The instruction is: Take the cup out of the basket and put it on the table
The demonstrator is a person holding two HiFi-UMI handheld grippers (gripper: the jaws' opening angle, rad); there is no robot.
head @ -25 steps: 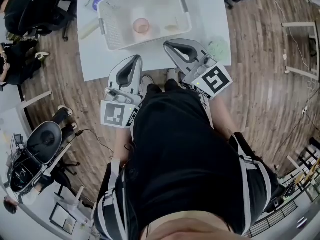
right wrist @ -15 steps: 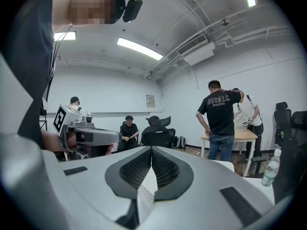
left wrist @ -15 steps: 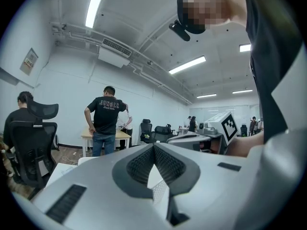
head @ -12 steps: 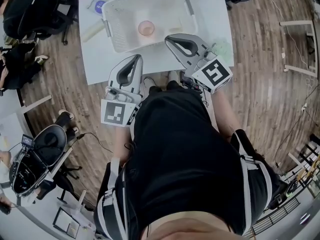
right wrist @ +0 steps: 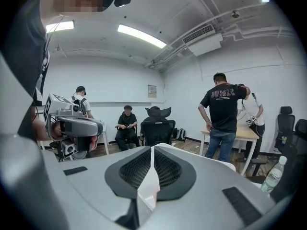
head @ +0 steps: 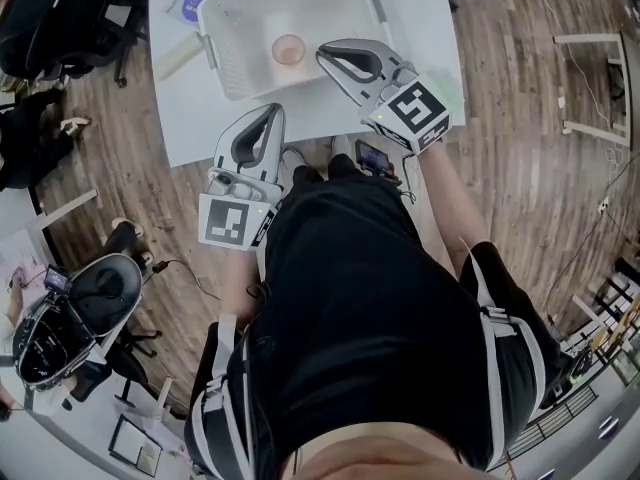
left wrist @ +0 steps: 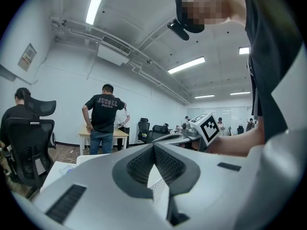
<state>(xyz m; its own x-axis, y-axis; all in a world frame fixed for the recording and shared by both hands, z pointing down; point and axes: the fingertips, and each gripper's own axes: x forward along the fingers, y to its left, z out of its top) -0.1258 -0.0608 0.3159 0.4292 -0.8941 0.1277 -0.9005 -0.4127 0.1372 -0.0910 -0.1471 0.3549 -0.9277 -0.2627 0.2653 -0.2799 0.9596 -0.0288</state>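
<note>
"JUNGLE" on the back of a person's black T-shirt (left wrist: 102, 113)

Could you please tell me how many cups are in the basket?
1: a pink cup sits near the middle of the white basket, beside the right claw. That claw covers part of the basket, so another may be hidden.

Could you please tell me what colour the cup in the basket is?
The cup is pale pink, clearest in the head view.
</note>
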